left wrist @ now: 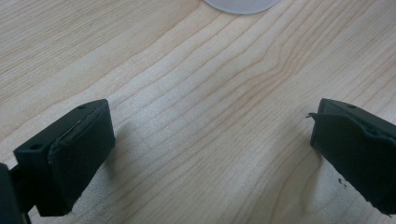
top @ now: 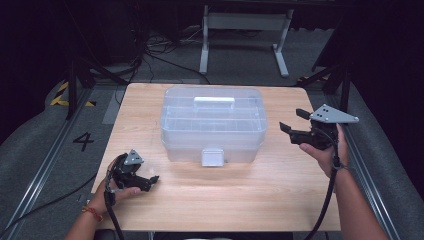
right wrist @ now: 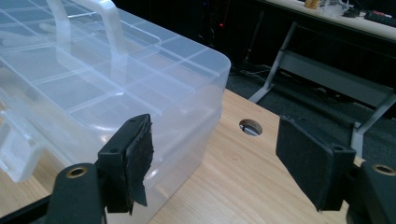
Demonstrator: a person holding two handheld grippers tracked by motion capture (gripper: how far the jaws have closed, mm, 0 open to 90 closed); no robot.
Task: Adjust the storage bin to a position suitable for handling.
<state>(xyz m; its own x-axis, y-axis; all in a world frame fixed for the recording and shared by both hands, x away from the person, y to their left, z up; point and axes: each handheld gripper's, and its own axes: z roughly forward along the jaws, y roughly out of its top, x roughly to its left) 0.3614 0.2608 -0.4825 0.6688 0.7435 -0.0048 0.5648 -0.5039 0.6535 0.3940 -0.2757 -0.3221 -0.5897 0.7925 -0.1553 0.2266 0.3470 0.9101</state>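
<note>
A clear, ribbed plastic storage box [top: 212, 125] with a white handle sits toward the far edge of the pale wood-grain bench [top: 225, 200]. Left hand-held gripper [top: 151, 181] near the front-left corner and right hand-held gripper [top: 292, 120] beside the box's right wall both gape empty.

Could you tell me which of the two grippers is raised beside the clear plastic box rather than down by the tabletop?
The right gripper, lifted level with the box at its right end. The left gripper sits low over the table, near the front edge.

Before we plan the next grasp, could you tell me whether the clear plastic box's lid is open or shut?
Shut: the lid lies flat on the box, handle down, front latch hanging against the wall.
</note>
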